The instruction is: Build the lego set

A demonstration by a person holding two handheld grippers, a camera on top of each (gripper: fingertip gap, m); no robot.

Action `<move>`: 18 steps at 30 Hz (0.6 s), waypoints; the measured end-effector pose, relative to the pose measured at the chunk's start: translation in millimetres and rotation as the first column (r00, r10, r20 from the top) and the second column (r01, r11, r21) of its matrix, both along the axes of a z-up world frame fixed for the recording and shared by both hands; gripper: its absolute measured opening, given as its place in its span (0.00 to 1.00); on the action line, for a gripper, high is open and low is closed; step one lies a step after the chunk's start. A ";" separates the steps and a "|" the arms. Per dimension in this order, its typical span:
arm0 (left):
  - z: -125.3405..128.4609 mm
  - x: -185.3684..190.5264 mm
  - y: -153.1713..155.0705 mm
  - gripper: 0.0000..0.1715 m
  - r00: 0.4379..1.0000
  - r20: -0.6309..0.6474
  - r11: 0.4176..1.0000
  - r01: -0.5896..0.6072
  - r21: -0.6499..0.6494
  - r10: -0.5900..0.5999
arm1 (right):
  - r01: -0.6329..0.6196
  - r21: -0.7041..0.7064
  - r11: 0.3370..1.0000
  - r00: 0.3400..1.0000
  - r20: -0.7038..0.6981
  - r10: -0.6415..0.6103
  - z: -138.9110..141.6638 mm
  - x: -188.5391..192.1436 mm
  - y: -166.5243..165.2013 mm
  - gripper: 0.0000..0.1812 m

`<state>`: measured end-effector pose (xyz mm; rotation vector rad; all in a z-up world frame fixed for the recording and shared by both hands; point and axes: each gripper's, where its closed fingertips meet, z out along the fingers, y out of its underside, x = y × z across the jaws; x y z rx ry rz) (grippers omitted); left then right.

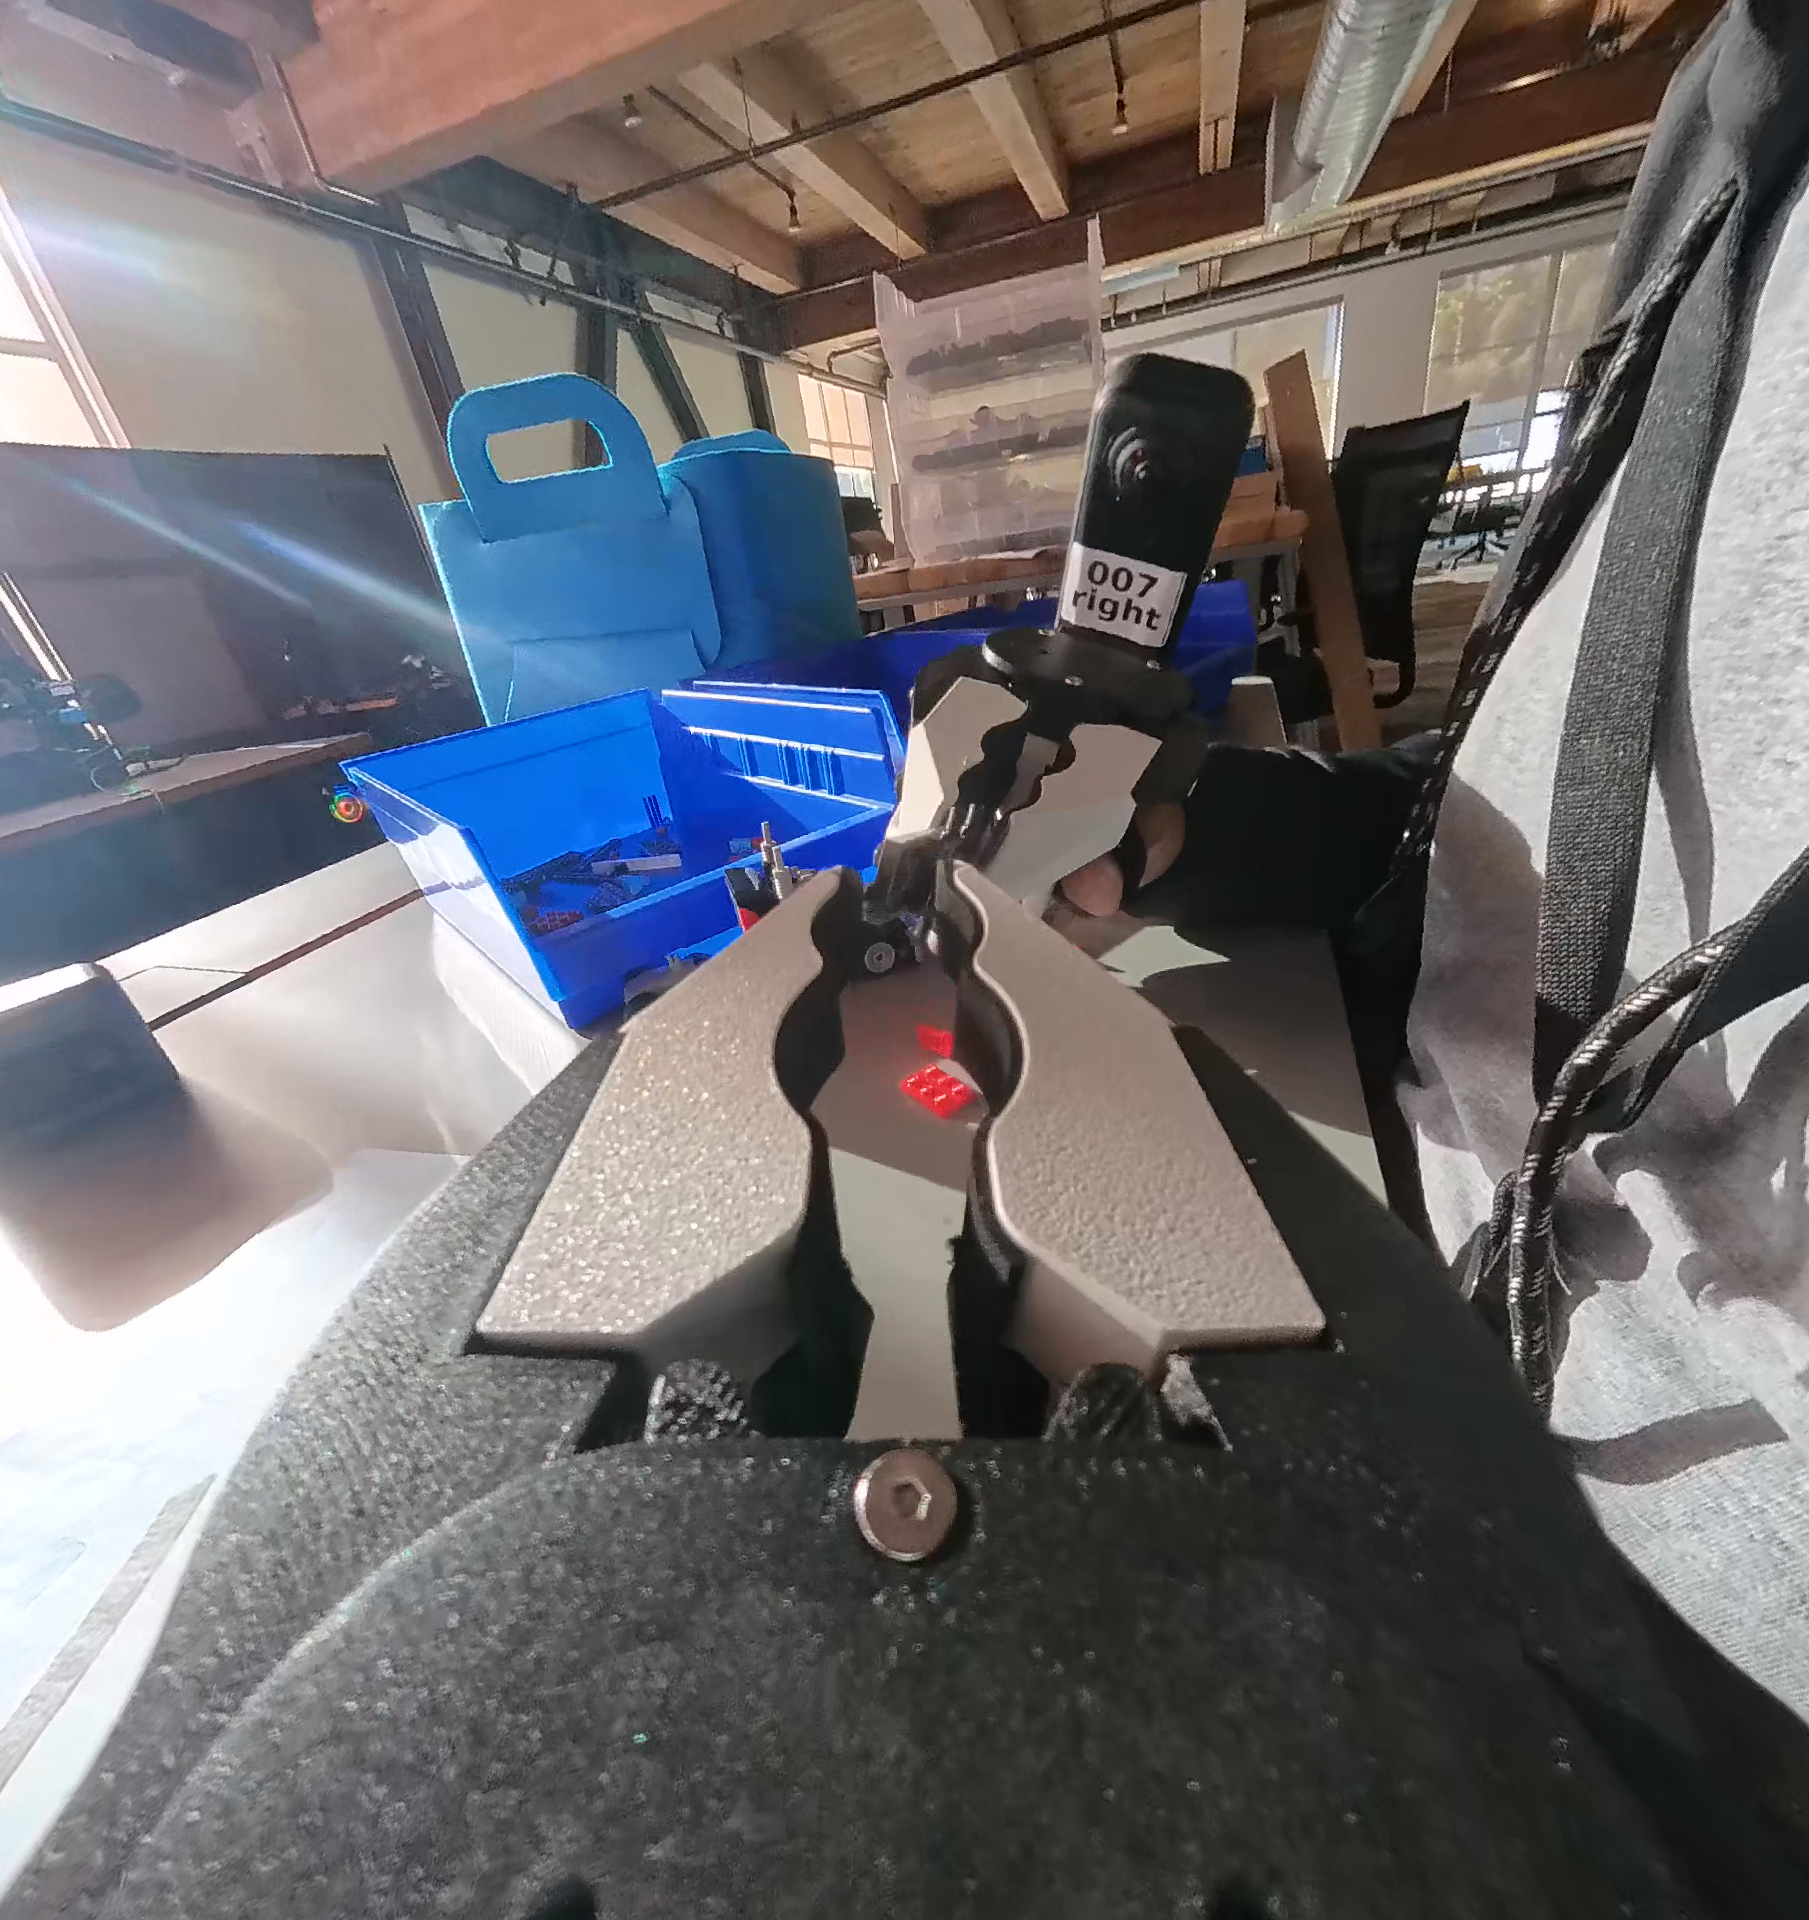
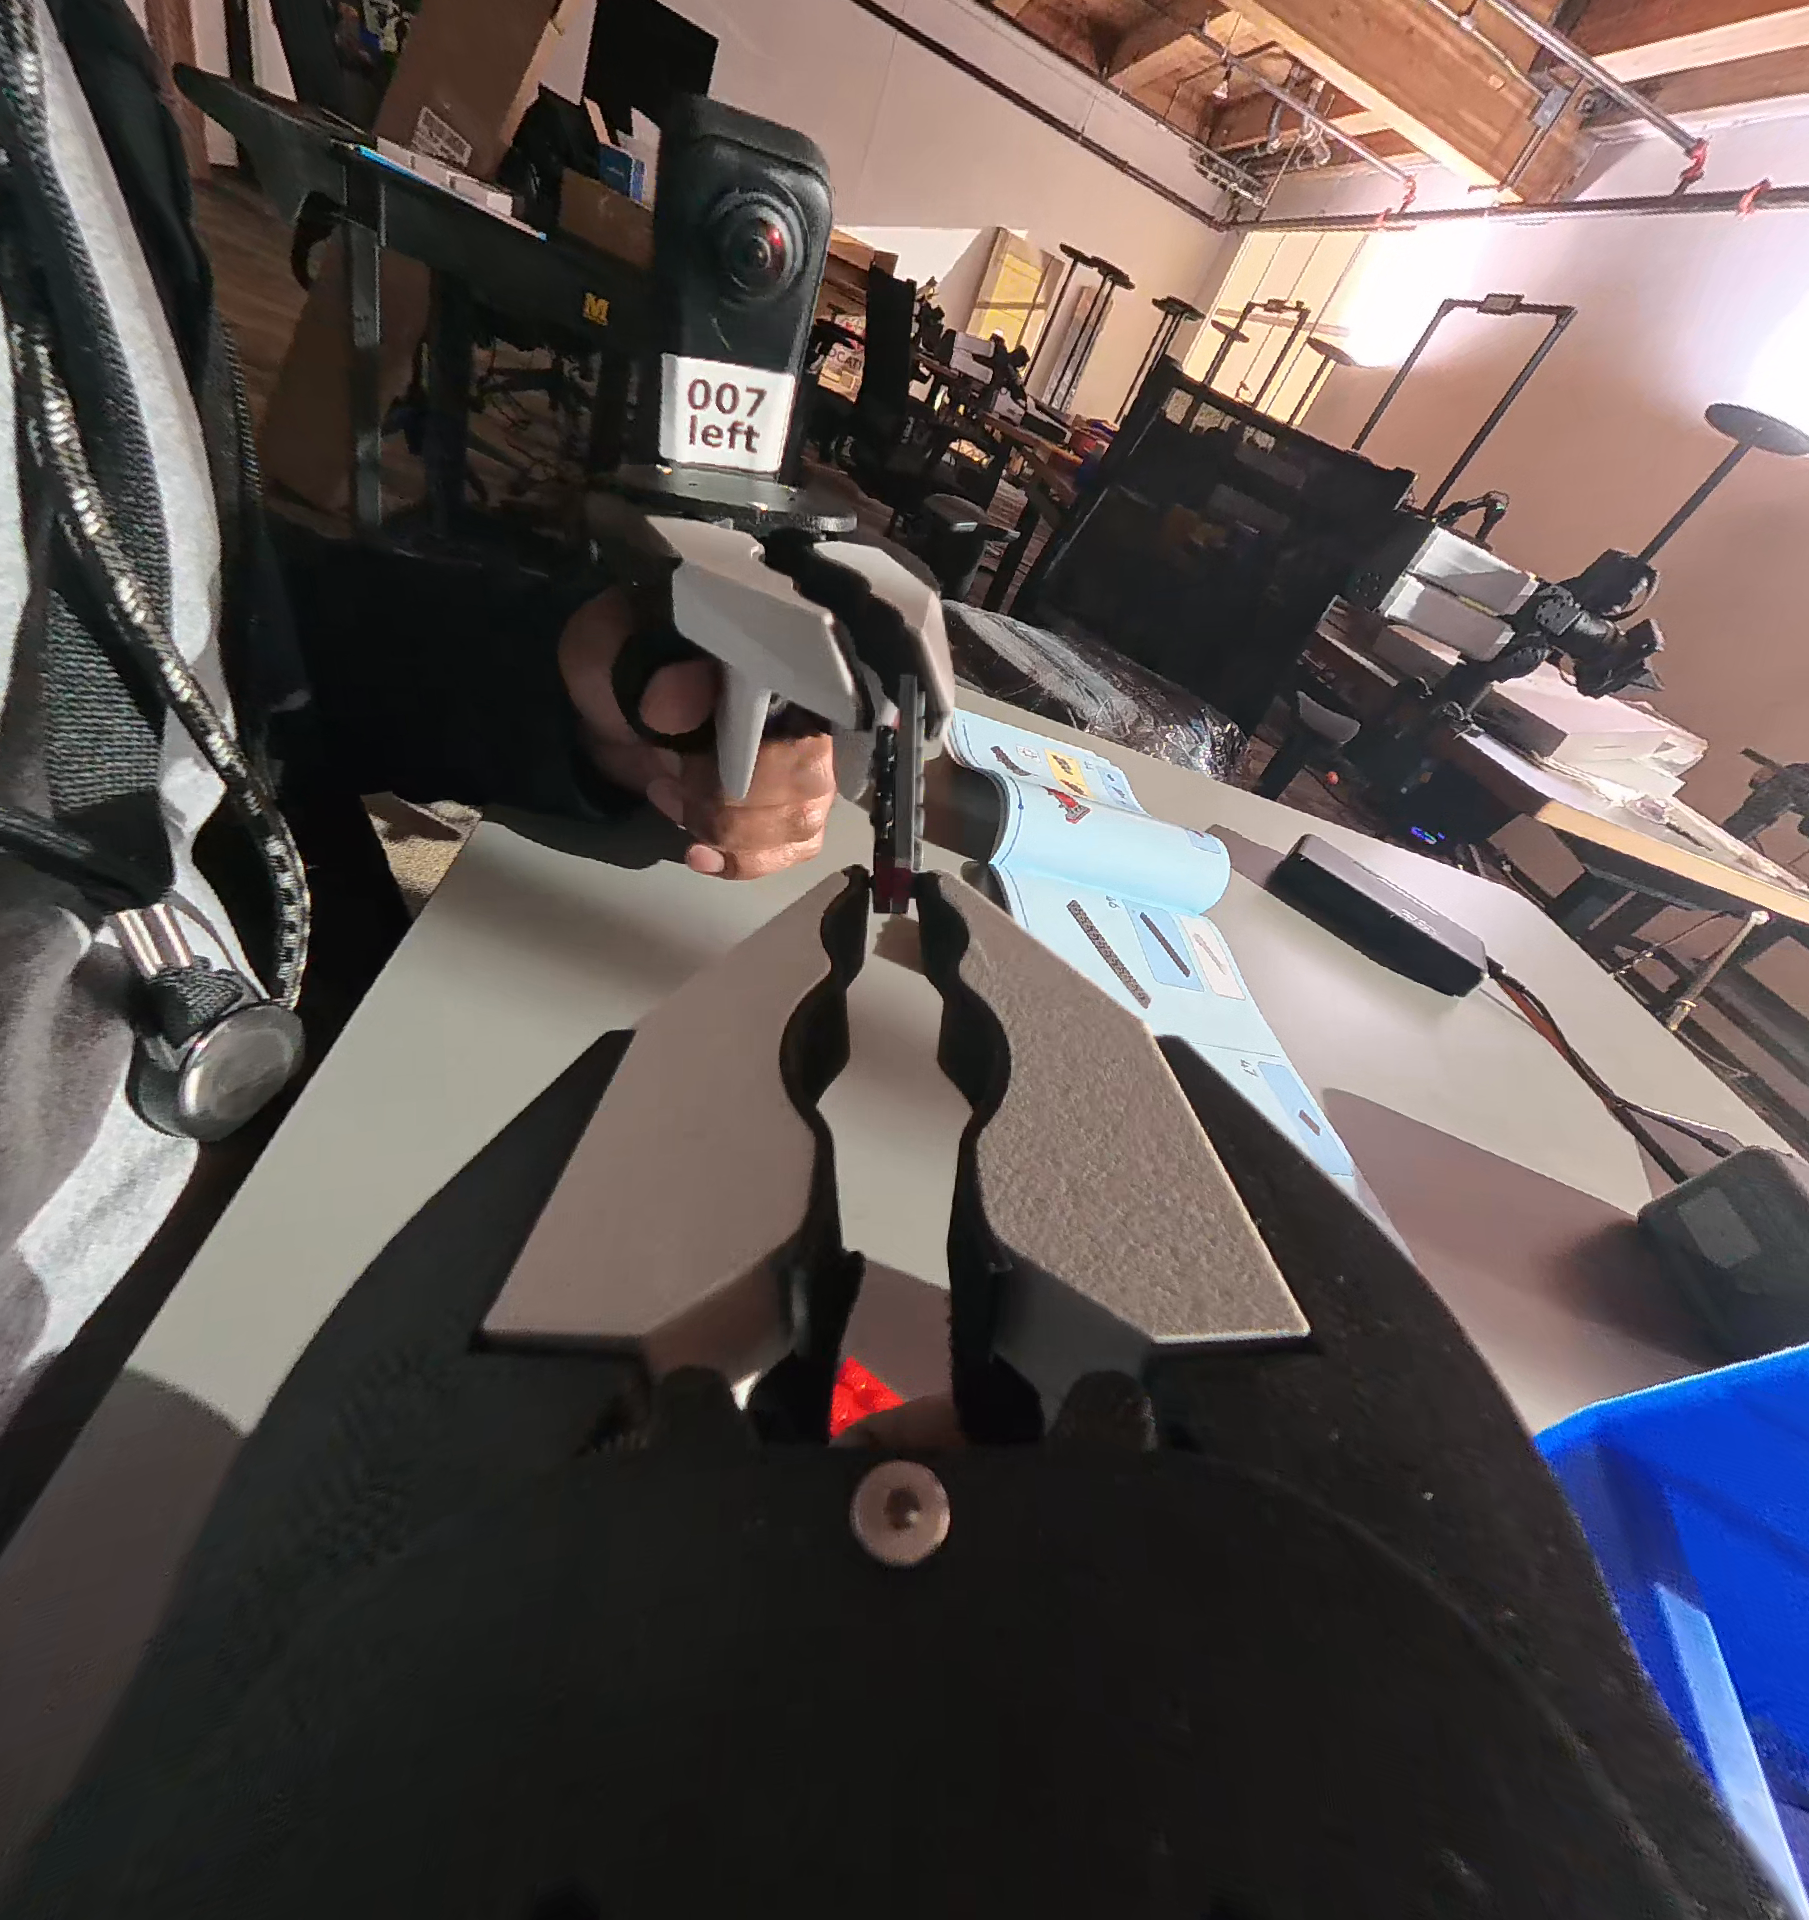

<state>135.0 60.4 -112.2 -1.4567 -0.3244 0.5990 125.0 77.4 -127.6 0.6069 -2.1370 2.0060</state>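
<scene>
Both grippers are meeting tip to tip above the grey table (image 2: pixel 526 1018), sharing one dark lego assembly (image 2: pixel 900 800) held in the air. The left gripper (image 1: pixel 895 920) is pinching its dark end with jaws drawn narrow, and the right gripper (image 2: pixel 892 896) is closing its tips on the small dark-red end. Two red bricks (image 1: pixel 936 1086) are lying on the table beneath, partly hidden by the fingers. The blue bin (image 1: pixel 567 831) of loose pieces is crowding the far side, while the open instruction booklet (image 2: pixel 1118 883) is lying beside the work. The assembly's exact shape is hard to make out.
</scene>
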 end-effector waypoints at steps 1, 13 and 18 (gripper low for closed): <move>0.9 0.0 -1.1 0.09 1.000 0.003 1.000 -0.002 0.011 0.002 | 0.005 -0.004 1.000 1.000 -0.006 -0.005 0.5 -0.7 0.2 0.06; 17.4 -19.7 -21.1 0.21 0.940 0.333 0.928 -0.064 0.368 -0.067 | 0.128 -0.094 0.987 0.981 -0.133 -0.140 11.4 -20.5 4.7 0.06; 2.3 -28.9 -9.4 0.22 0.811 0.546 0.894 -0.068 0.443 -0.209 | 0.149 -0.106 0.983 0.954 -0.246 -0.171 7.8 -20.6 4.7 0.06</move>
